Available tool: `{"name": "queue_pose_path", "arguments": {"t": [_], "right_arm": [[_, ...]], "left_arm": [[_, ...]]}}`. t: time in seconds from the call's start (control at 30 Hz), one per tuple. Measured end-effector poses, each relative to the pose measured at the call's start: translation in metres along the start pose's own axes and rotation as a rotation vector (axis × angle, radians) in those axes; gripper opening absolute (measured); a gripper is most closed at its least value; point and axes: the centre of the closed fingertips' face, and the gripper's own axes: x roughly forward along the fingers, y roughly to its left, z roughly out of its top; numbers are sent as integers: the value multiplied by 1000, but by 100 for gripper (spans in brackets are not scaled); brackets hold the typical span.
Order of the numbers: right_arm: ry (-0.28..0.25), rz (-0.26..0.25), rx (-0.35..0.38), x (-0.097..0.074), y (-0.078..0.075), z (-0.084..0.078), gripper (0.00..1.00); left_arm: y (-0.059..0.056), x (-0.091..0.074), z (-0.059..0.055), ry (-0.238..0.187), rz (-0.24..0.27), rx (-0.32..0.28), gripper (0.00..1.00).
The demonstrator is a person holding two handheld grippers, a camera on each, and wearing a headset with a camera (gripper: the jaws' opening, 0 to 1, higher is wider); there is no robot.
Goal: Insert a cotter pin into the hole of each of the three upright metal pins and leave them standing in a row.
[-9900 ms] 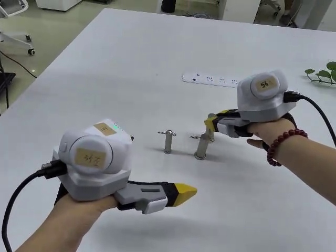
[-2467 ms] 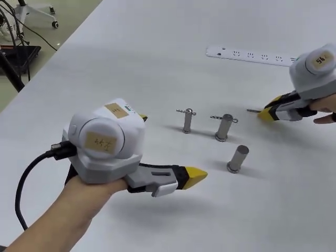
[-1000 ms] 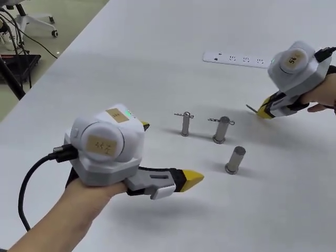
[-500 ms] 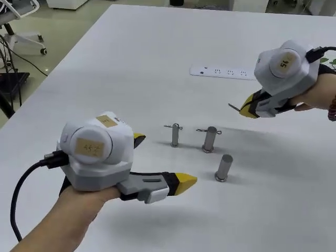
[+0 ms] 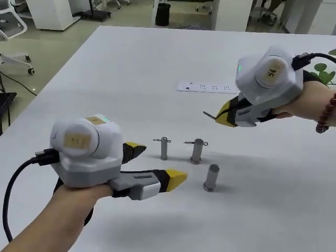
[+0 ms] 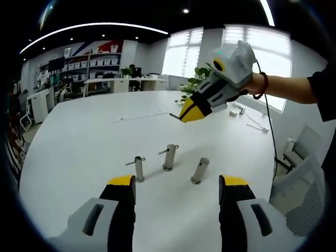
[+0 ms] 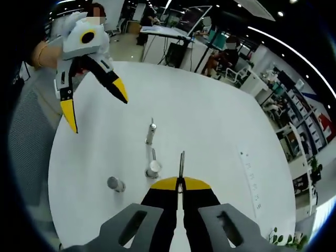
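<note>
white table (image 5: 105, 79), three pins (image 5: 197, 151) upright near mid-table: two crossed by cotter pins (image 5: 163, 139), bare pin (image 5: 211, 177) just beside. right gripper (image 5: 223, 116) above, clamped on a loose cotter pin (image 5: 210, 114); sticker (image 5: 270, 74) seems to read 56. left gripper (image 5: 159, 161) low, jaws apart. power strip (image 5: 207, 87) behind.

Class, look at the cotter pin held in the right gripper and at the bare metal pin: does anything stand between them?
Nothing visible does. The right gripper holds the cotter pin in the air, above and beyond the bare pin. The nearer fitted pin stands just beside that path, not across it.
</note>
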Motion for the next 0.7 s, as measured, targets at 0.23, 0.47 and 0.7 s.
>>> {"name": "queue_pose_path", "arguments": {"t": [0.23, 0.47, 0.7], "right_arm": [[-11, 20, -47, -3, 20, 7, 0], [-30, 43, -113, -2, 34, 12, 0], [-56, 59, -157, 0, 46, 18, 0]], "left_arm": [[-8, 4, 11, -22, -36, -39, 54], [-14, 9, 21, -50, -91, -128, 42], [-16, 14, 23, -49, -111, -192, 31]]}}
